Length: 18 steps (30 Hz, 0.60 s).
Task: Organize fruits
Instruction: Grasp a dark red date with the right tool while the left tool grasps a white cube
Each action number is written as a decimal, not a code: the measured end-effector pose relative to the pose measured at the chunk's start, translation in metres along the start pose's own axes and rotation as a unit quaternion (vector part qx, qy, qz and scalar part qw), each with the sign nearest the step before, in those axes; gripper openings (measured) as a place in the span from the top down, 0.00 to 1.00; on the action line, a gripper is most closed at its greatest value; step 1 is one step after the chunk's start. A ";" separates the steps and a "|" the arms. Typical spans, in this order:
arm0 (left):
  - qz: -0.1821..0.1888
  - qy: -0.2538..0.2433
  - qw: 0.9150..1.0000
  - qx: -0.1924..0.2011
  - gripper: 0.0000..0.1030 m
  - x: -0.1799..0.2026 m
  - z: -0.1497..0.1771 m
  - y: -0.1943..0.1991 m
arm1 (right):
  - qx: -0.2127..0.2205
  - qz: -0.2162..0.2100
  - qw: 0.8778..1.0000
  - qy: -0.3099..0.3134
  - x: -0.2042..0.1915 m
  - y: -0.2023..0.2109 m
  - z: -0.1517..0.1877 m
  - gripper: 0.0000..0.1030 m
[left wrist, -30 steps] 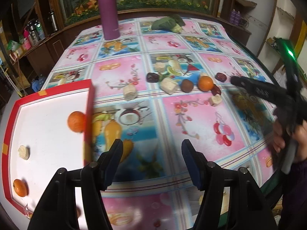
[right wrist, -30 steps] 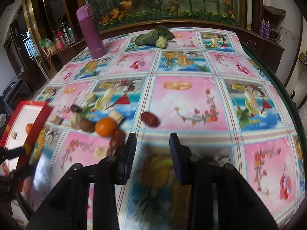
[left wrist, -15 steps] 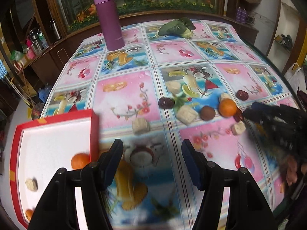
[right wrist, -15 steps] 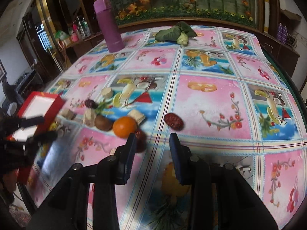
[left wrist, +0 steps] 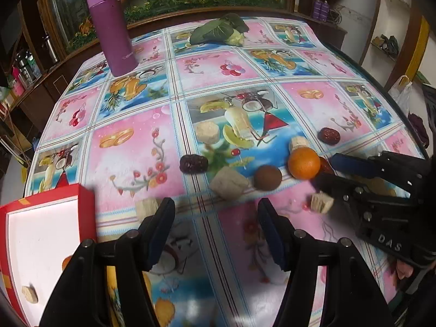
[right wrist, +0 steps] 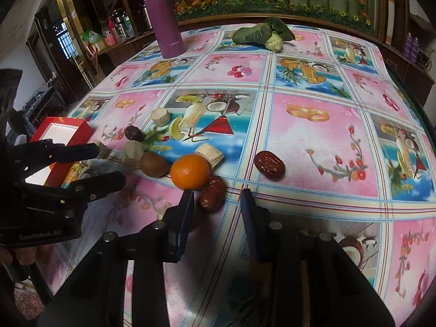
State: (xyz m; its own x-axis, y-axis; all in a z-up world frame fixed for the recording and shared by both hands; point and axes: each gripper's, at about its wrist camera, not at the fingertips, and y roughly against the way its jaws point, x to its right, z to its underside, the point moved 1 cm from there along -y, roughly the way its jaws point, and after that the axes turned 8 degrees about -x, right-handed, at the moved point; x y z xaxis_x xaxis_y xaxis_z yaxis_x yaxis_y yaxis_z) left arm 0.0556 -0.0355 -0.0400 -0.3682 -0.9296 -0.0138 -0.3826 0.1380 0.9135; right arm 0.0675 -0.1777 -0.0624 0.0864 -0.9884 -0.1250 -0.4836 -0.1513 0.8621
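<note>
An orange (left wrist: 303,162) (right wrist: 190,172) lies on the printed tablecloth among a brown round fruit (left wrist: 268,177) (right wrist: 153,164), red dates (right wrist: 212,193) (right wrist: 269,164) (left wrist: 330,135), a dark date (left wrist: 193,164) and several beige chunks (left wrist: 229,183). My right gripper (right wrist: 217,196) is open, with one date between its fingertips and the orange just beyond. My left gripper (left wrist: 215,212) is open and empty, short of the beige chunks. The red tray (left wrist: 81,218) (right wrist: 73,130) at the left holds an orange and a beige piece (left wrist: 30,294).
A purple flask (left wrist: 111,24) stands at the back left. A leafy green vegetable (left wrist: 218,30) lies at the back centre. The right gripper's body (left wrist: 381,190) lies on the right side of the left wrist view. The table edge runs along the right.
Both grippers have moved forward toward the fruit cluster. The right gripper now has a date between its fingertips. The tray has slid to the lower left of the left wrist view.
</note>
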 end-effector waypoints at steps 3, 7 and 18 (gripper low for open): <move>0.010 -0.001 1.000 0.001 0.39 -0.001 -0.005 -0.002 | -0.001 0.006 1.000 0.005 -0.003 -0.002 -0.003 0.64; 0.022 -0.005 1.000 0.000 0.40 -0.002 -0.008 -0.006 | 0.001 0.030 0.999 0.017 -0.006 -0.004 -0.003 0.75; 0.057 -0.010 0.998 -0.002 0.67 0.003 -0.011 -0.016 | 0.016 0.029 0.999 0.006 0.004 0.001 0.001 0.82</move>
State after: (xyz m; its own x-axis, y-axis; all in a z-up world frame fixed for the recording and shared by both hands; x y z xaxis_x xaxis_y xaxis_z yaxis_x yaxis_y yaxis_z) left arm 0.0706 -0.0442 -0.0504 -0.4260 -0.9009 0.0827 -0.3342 0.2416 0.9110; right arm 0.0665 -0.1817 -0.0622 0.0672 -0.9953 -0.0700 -0.5155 -0.0947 0.8516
